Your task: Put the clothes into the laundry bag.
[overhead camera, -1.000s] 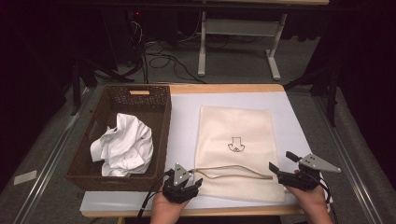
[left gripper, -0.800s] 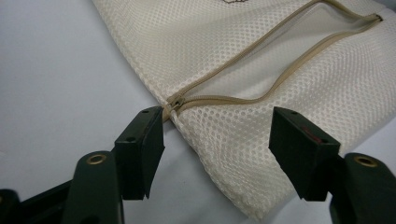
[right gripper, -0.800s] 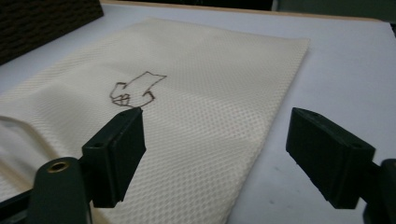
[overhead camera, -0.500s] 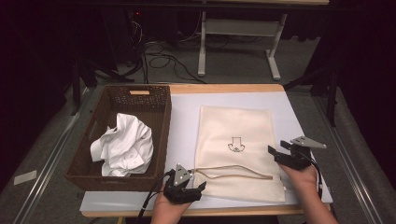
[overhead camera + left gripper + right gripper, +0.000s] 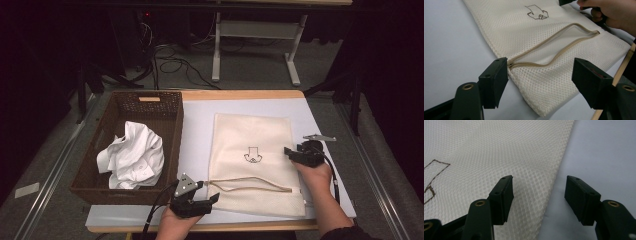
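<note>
The mesh laundry bag (image 5: 252, 165) lies flat on the white table cover (image 5: 197, 125), to the right of the wicker basket (image 5: 131, 145), with its zipper (image 5: 250, 183) partly undone across the near end, so the mouth gapes a little. Judge it as light, limp and thin: it will drape and fold rather than hold any shape, and a pinch on one layer will lift that layer away from the one beneath. Your left gripper (image 5: 197, 204) sits at the near left corner, jaws apart and holding nothing, having just been opening; in the left gripper view the zipper's closed end (image 5: 510, 65) lies just beside the left jaw, with the bag's corner between the two. Your right gripper (image 5: 292, 152) is at the bag's right edge about halfway up, jaws also apart and empty after closing part of the way; the right gripper view shows the bag's edge (image 5: 556, 182) running between them, not yet pinched. Good holds would be the taped zipper seam or the hemmed edge, where the mesh is doubled and less likely to slip or snag. The crumpled white shirt (image 5: 132, 155) rests in the basket, well apart from the bag and soft too. Nothing stands between the basket and the bag except the basket's wall, which any cloth you carry across must clear.
</note>
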